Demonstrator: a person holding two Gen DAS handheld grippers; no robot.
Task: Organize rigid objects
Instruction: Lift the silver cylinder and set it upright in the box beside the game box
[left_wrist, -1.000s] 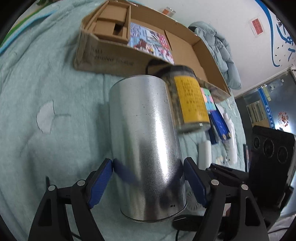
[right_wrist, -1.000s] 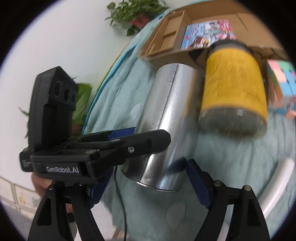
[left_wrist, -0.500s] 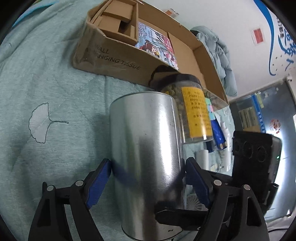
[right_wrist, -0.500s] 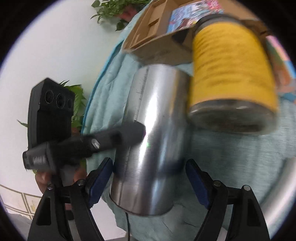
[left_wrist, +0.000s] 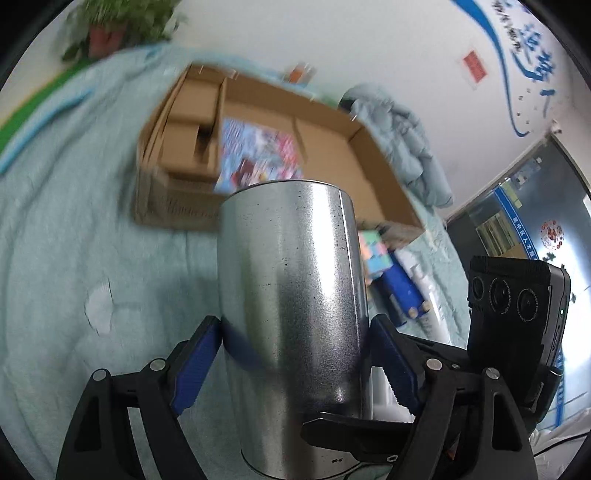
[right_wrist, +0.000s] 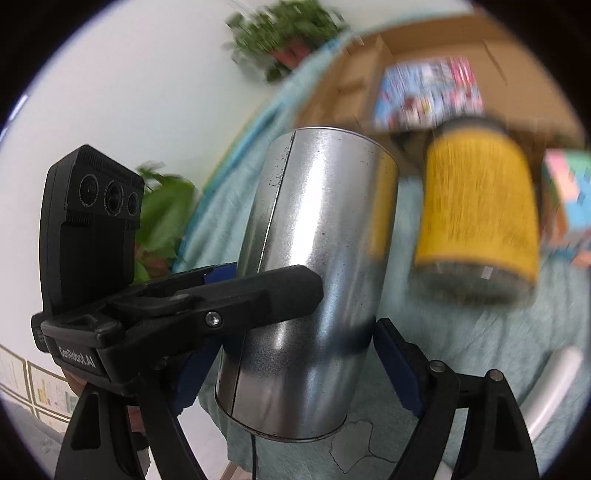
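Lifted clear of the blanket since a second ago, and tipped so that more of the open cardboard box now shows above its rim. Held by both grippers at once: left gripper pinching the metal can low on its sides, blue pads pressed against the steel; right gripper clamped on the same can from the other side, its pads also against the wall. Probably mid-carry toward the box. Next calls for keeping both grips even, clearing the box's near wall, and lowering the can upright into bare floor beside the colourful booklet. Stands close by the yellow-labelled jar, which sits just beside the can in the right wrist view, so needs care not to knock it. Looks like a plain, shiny steel cylinder with a vertical seam, lightly speckled, smooth and likely slippery; whether the top end is open cannot be told.
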